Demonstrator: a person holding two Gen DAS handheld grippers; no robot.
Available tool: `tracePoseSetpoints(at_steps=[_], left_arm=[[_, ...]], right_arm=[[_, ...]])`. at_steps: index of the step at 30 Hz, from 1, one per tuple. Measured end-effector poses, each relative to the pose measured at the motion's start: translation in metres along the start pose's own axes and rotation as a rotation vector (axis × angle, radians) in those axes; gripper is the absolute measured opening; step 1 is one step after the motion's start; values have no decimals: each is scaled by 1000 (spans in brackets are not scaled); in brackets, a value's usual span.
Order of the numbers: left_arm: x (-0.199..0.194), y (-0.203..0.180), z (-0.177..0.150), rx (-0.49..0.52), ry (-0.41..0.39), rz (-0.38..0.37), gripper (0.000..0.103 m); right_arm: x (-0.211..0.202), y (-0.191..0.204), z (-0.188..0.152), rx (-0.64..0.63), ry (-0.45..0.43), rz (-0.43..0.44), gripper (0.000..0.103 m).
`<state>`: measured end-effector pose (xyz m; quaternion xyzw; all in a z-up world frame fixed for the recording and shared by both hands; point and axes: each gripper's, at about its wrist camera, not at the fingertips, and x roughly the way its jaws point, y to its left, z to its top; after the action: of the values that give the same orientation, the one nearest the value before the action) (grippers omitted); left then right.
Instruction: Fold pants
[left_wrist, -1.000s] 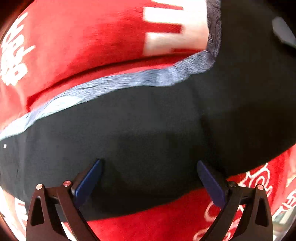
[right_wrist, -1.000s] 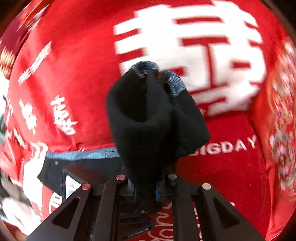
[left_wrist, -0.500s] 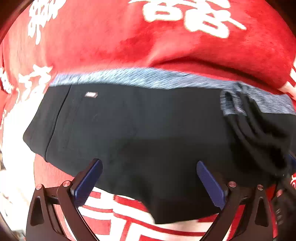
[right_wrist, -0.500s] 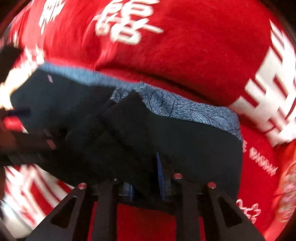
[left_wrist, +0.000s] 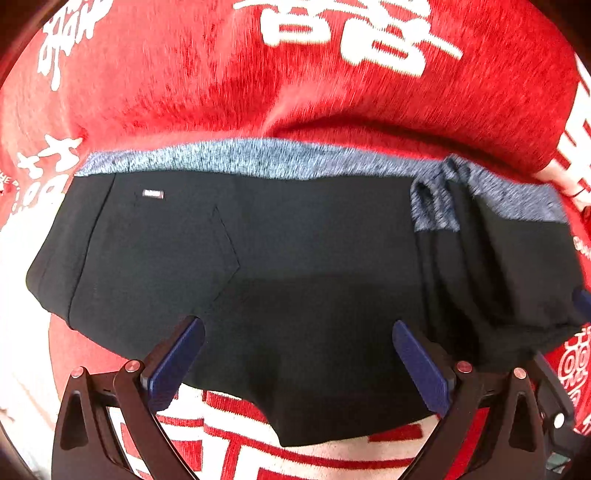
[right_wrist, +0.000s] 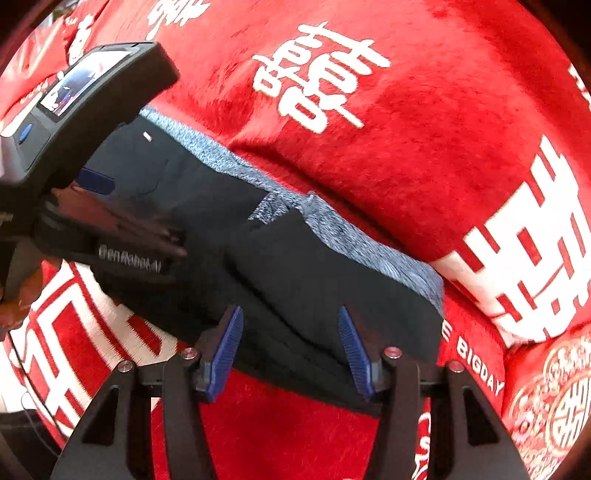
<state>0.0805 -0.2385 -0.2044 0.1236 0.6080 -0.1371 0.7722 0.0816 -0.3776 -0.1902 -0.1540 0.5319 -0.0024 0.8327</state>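
Pants (right_wrist: 314, 280) under opening right gripper (right_wrist: 291, 350)

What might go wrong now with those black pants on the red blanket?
The folded-over flap sits bunched and slightly crooked on the pants, so it may slide or unfold as the right gripper, jaws opening, lets go. The left gripper hovers open just above the cloth and might snag it. The soft red blanket underneath is rumpled, so creases may set.

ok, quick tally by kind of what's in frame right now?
Black pants with grey waistband: 1
Red blanket with white characters: 1
Claws: 2, left claw open; right claw opening, off the pants
Total: 4
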Motion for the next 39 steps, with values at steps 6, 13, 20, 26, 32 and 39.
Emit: tracePoseSetpoints(at_steps=[6, 13, 20, 26, 32, 39], left_arm=[[8, 9, -8, -31, 26, 8, 103], [-2, 29, -8, -82, 14, 27, 103], [-8, 45, 3, -75, 19, 90, 103], [-24, 15, 26, -23, 4, 43, 103], [-42, -66, 51, 100, -41, -62, 103], [-5, -124, 53, 216, 23, -114, 103]], right_arm=[[24, -10, 16, 9, 65, 55, 6], [-9, 6, 15, -4, 39, 134, 6], [6, 15, 10, -29, 70, 163, 27], [-13, -122, -16, 417, 24, 315, 70], [67, -240, -88, 895, 170, 466, 68], [116, -249, -131, 1173, 189, 857, 30]])
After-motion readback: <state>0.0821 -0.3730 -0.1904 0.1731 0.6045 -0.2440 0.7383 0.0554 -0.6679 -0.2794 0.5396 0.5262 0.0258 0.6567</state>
